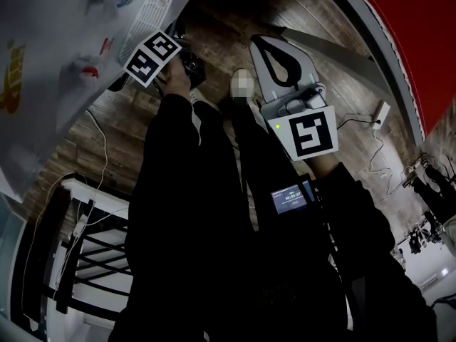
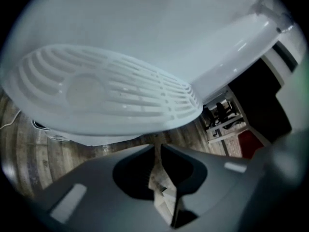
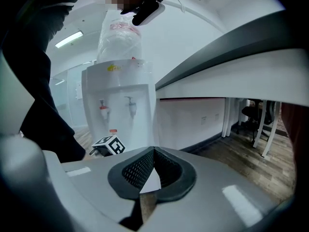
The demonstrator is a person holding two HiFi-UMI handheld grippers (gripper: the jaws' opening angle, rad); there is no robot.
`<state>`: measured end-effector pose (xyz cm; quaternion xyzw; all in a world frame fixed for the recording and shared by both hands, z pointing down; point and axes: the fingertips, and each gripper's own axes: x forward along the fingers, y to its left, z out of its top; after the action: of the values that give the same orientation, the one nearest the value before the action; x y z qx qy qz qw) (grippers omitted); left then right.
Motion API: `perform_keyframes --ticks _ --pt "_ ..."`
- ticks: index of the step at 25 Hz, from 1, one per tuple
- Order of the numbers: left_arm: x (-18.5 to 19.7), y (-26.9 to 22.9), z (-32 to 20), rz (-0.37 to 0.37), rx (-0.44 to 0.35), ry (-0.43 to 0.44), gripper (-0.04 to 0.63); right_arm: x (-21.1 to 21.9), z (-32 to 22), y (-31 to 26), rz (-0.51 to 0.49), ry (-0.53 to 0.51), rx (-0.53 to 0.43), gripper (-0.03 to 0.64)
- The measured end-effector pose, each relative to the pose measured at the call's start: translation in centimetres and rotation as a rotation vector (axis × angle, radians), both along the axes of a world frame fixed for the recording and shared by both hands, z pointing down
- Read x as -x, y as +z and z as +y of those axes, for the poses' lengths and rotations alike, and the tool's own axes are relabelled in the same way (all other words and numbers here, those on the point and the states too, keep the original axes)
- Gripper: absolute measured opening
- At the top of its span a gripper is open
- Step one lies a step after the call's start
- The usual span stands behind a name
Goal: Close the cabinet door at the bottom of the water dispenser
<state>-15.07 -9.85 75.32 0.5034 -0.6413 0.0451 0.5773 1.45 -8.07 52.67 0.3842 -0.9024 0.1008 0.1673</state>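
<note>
Your dark sleeves fill the foreground of the head view, reaching out over the wooden floor. Your left gripper is close to the ribbed drip tray of the water dispenser, its jaws a thin slit apart with nothing between them. Your right gripper hangs well apart from the dispenser, jaws pressed together and empty. From its view the dispenser stands upright with a bottle on top. The cabinet door at its foot is hidden behind the gripper, so you cannot tell how it stands.
</note>
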Motion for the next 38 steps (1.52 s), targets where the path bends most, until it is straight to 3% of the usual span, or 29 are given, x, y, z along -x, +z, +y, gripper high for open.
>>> perform_keyframes --ticks 4,7,9,13,17,22,26,28,31,35,38 --pt "-0.7 -0.7 -0.3 -0.034 -0.008 0.056 0.008 0.3 -0.6 -0.4 0.007 -0.002 -0.020 -0.002" --pt "-2.9 -2.2 -0.2 0.039 -0.014 0.143 0.008 0.2 -0.5 -1.1 0.009 -0.016 -0.024 -0.002" --pt "-4.4 -4.3 0.3 0.045 -0.034 0.205 0.008 0.0 -0.3 -2.4 0.020 -0.040 -0.042 -0.002" --pt "-6.2 -11.8 1.8 0.007 -0.112 0.301 0.008 0.1 0.4 -6.7 0.135 -0.142 -0.089 -0.002" --pt "-6.7 -23.1 5.2 -0.141 -0.230 0.367 0.008 0.2 1.9 -14.5 0.146 -0.180 -0.119 -0.002" --pt "-3.7 -34.9 3.8 -0.256 -0.356 0.331 0.006 -0.1 -1.8 -24.2 -0.004 -0.007 -0.200 -0.002" --pt "-2.9 -45.6 4.6 -0.453 -0.478 0.375 0.006 -1.0 -1.4 -30.5 -0.094 0.091 -0.153 -0.002" --pt "-1.3 -50.7 5.3 -0.545 -0.537 0.326 0.006 -0.1 -0.7 -32.7 -0.132 0.073 -0.146 -0.002" --pt "0.9 -56.6 6.2 -0.615 -0.632 0.231 0.006 1.5 0.7 -35.9 -0.176 0.020 -0.173 -0.002" --pt "2.3 -63.1 5.7 -0.727 -0.791 0.193 0.006 2.8 -0.3 -40.3 -0.230 0.023 -0.245 -0.002" --pt "2.4 -65.2 6.4 -0.791 -0.837 0.196 0.006 3.2 -0.2 -42.1 -0.238 0.038 -0.280 -0.002"
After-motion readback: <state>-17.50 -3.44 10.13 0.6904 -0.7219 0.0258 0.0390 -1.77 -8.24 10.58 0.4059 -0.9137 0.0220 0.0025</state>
